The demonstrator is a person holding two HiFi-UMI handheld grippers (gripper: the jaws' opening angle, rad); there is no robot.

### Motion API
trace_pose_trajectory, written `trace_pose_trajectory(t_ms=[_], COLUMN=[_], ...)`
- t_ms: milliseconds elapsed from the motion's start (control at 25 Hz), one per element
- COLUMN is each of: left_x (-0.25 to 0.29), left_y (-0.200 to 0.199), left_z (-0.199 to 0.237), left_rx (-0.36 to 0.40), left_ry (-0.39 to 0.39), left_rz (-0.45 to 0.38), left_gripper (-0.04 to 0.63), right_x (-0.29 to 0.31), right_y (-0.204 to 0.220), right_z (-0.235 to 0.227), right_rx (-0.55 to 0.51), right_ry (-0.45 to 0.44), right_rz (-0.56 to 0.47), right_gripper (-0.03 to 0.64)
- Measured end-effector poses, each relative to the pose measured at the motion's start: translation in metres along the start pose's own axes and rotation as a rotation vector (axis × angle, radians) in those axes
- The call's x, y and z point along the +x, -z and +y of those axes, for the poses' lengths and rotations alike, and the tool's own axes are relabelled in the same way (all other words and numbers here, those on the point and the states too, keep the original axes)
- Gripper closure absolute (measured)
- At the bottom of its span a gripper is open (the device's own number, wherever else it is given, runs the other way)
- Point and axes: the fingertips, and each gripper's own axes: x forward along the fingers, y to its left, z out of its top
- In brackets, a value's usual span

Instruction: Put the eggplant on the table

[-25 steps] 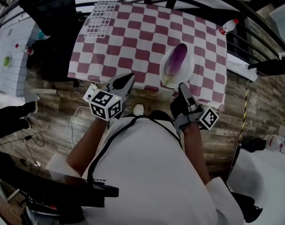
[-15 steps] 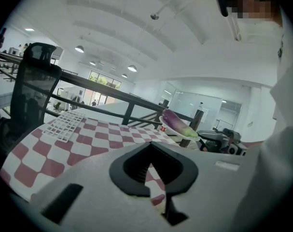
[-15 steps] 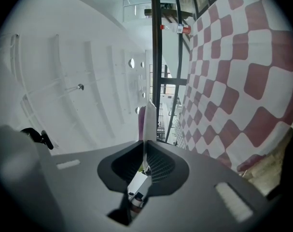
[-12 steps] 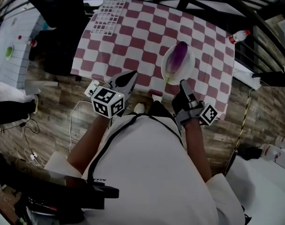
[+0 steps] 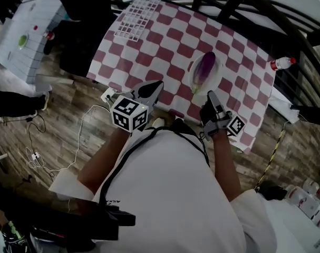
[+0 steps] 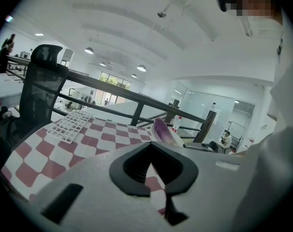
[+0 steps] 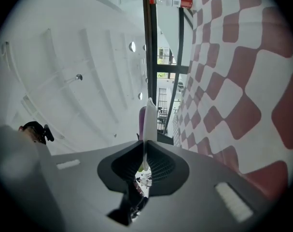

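Eggplant (image 5: pixel 205 66): purple, lying in the white plate (image 5: pixel 194 81) over the near right part of the table (image 5: pixel 165 41); not yet on the cloth itself.
Plate: near rim clamped by the right gripper (image 5: pixel 211 95); contact with the cloth cannot be determined.
Right gripper: jaws closed on the thin plate rim.
Left gripper (image 5: pixel 157 85): jaws together, nothing between them; at the table's near edge, left of the plate.
Table: red-and-white checked cloth; white grid rack (image 5: pixel 138 16) at its far left corner.

You've got 1 table (image 5: pixel 173 46) in the upper middle of the frame, under a red-and-white checked cloth (image 5: pixel 239 54). 1 white wire grid (image 5: pixel 139 16) lies at its upper left corner. 1 white plate (image 5: pixel 216 78) is at lower right; whether it touches the cloth is unclear.
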Motion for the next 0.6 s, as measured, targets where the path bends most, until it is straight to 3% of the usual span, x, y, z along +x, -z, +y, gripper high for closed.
trace_pose_trajectory(t_ms=[280,600], left_x=[0.019,0.04], left_y=[-0.006,0.0], left_z=[0.002,-0.007], left_rx=[-0.004,-0.008], left_ry=[-0.061,-0.093], left_rz=[0.012,0.034], left_gripper=[0.591,0.591], right_x=[0.009,0.014], right_y=[-0.024,-0.034], right_z=[-0.062,-0.099], right_rx=[-0.008,0.026], right_ry=[0.057,0.067], right_rz=[0.1,0.174], right_gripper=[0.583,0.583])
